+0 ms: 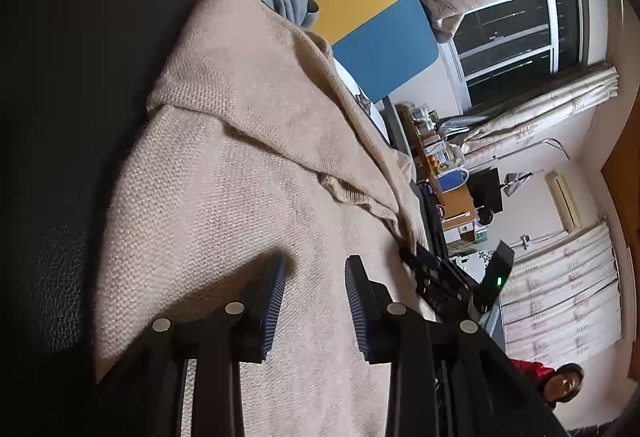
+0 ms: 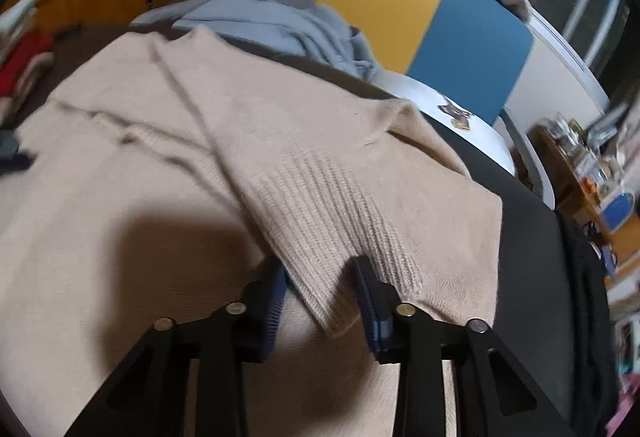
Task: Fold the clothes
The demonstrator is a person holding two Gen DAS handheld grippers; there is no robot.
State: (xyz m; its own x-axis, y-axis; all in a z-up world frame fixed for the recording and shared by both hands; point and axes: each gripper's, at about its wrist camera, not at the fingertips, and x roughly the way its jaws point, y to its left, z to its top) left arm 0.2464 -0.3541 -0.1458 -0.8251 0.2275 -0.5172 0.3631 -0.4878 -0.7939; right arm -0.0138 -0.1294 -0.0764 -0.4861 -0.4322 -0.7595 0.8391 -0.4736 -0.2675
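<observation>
A beige knit sweater lies spread on a dark table. My left gripper hovers just over its body, jaws open, nothing between the pads. In the right wrist view the same sweater has one sleeve folded across it. The sleeve's ribbed cuff runs down between the fingers of my right gripper, which is shut on it. The cuff's edge covers part of the left pad and touches the right one.
A blue-grey garment is bunched at the table's far side, in front of a grey, yellow and blue chair back. Folded red and pale clothes sit at the far left. A person is at the lower right.
</observation>
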